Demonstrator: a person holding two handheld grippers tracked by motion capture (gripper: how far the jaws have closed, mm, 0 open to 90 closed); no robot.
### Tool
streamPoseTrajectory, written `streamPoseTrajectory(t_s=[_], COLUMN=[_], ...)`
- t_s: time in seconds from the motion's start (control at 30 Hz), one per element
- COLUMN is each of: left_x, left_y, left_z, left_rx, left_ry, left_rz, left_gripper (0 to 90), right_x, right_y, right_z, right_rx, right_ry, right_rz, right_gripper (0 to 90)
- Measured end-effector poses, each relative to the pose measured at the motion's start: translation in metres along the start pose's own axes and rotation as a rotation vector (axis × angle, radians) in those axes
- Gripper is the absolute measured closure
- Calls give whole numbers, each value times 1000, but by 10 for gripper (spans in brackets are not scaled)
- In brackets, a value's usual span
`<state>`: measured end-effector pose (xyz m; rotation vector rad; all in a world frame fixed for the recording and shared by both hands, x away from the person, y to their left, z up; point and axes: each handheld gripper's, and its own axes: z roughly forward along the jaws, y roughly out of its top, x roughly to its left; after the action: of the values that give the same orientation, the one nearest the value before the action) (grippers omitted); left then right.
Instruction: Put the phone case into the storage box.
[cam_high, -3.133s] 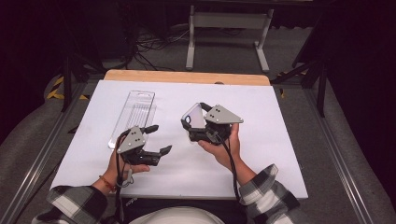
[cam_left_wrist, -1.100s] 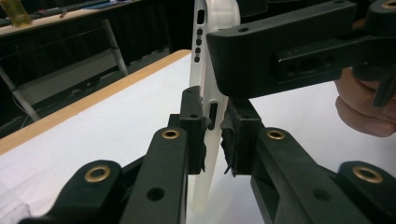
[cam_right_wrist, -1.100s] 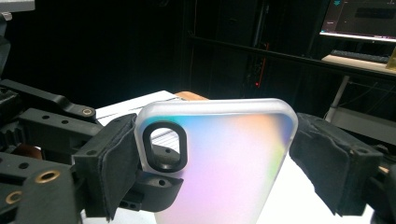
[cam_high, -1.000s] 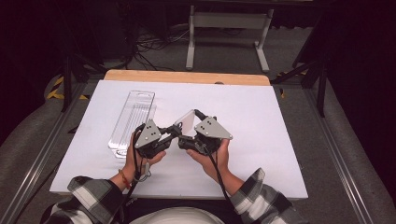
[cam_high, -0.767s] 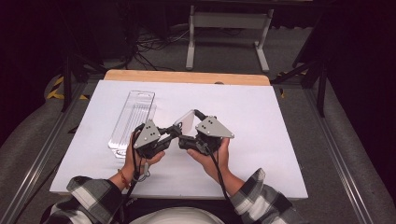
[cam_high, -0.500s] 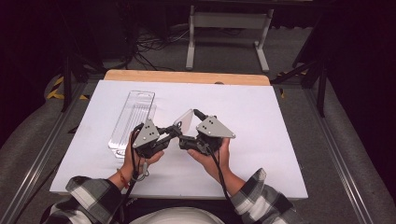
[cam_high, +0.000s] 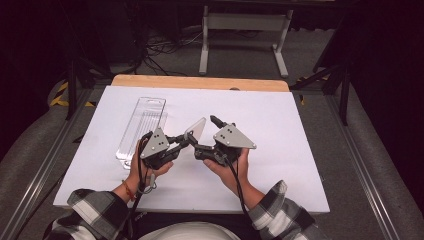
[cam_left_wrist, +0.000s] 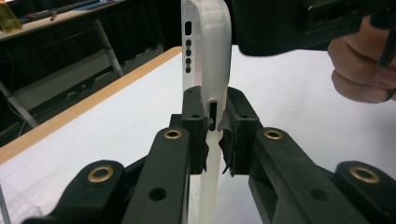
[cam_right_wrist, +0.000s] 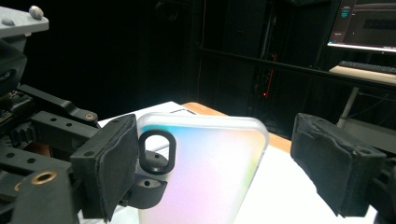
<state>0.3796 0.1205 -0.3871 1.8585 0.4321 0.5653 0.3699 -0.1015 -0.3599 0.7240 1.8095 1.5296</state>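
Packaging (cam_high: 142, 128) of clear plastic lies at far left on the white tabletop (cam_high: 300, 125). Next we see the left hand-held gripper (cam_high: 181, 141) clamped on the edge of a frosted phone case (cam_high: 196, 130), held upright above the tabletop. Rightmost, the right hand-held gripper (cam_right_wrist: 219, 163) stands spread, its pads flanking the case without pressing.

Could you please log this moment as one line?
left gripper: shut on phone case | right gripper: open, jaws either side of case | case: upright above table | clear package: lying flat
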Motion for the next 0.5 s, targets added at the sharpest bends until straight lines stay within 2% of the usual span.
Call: streamPoseTrajectory(t_s=[0.3,0.5], left_x=[2,4], left_y=[1,2], left_z=[-3,-6], left_rx=[1,-4], left_ry=[2,4], left_rz=[16,13], left_gripper=[808,808], right_x=[-6,-9], right_y=[3,6], right_z=[-8,-13], right_rx=[-15,-23], right_ry=[-1,-12], right_rz=[0,-17], right_gripper=[159,157])
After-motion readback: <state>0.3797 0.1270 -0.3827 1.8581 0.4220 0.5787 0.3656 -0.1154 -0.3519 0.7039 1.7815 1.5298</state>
